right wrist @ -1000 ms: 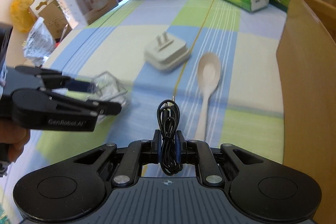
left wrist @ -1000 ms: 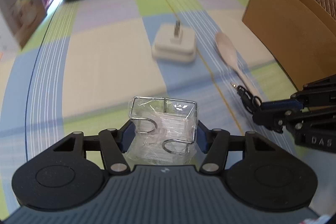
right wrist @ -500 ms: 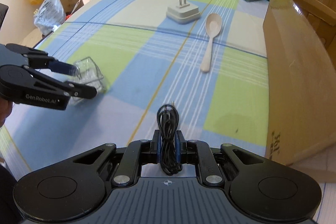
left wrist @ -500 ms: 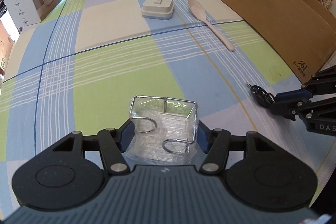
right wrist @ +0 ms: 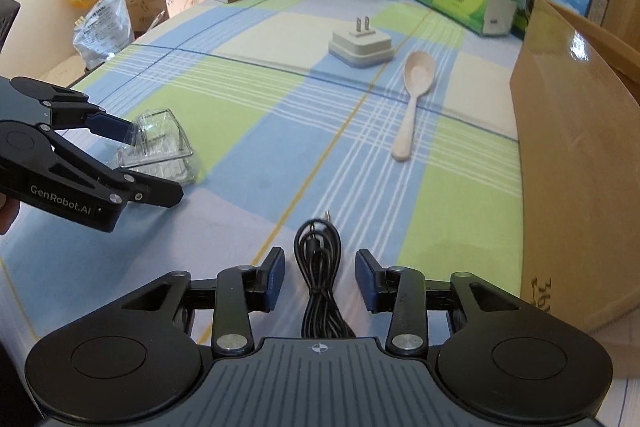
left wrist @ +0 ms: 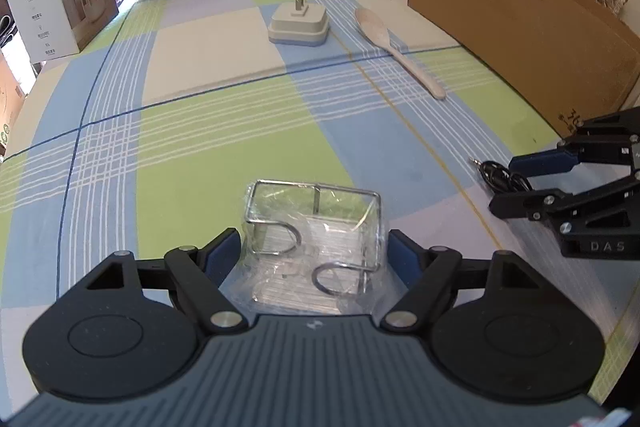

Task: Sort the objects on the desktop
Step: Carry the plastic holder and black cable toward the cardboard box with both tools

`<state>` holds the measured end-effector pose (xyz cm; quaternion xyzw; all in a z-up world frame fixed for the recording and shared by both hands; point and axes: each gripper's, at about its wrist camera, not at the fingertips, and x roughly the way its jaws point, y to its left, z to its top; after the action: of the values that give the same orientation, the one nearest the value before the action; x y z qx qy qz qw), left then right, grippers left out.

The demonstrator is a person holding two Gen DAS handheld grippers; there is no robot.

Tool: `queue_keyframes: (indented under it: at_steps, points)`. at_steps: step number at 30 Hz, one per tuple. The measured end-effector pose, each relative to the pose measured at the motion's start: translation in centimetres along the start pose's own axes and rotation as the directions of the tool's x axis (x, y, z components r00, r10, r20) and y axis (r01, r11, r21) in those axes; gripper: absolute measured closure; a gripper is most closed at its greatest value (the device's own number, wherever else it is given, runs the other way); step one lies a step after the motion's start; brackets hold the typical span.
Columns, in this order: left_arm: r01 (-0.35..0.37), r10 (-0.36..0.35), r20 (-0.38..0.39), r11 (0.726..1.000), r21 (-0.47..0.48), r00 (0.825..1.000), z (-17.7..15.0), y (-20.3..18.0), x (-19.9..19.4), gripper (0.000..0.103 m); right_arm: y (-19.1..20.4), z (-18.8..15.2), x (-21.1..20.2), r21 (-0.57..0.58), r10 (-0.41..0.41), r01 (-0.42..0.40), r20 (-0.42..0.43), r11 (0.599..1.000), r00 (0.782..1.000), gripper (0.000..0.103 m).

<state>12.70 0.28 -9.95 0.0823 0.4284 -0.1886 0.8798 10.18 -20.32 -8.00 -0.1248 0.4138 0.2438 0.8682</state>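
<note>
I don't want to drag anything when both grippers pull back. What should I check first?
1. Right gripper open, pads off the cable: ok.
2. Cable lying on the table: ok.
3. Left gripper open around the rack: ok.
4. Rack's plastic wrap free of the left pads: cannot tell.
5. Rack resting on the table: ok.
6. Spoon and plug far from both grippers: ok.
</note>
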Motion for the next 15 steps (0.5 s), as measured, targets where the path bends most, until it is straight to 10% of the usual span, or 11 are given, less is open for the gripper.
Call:
queue_keyframes:
  at_steps: [15]
  points:
    - [-0.014, 0.014, -0.005, 0.999, 0.029, 1.0, 0.25, -0.45, 0.35, 0.04, 0.48, -0.33, -0.36, -0.026, 0.003, -0.003, 0.013, 1.0, 1.0, 0.083]
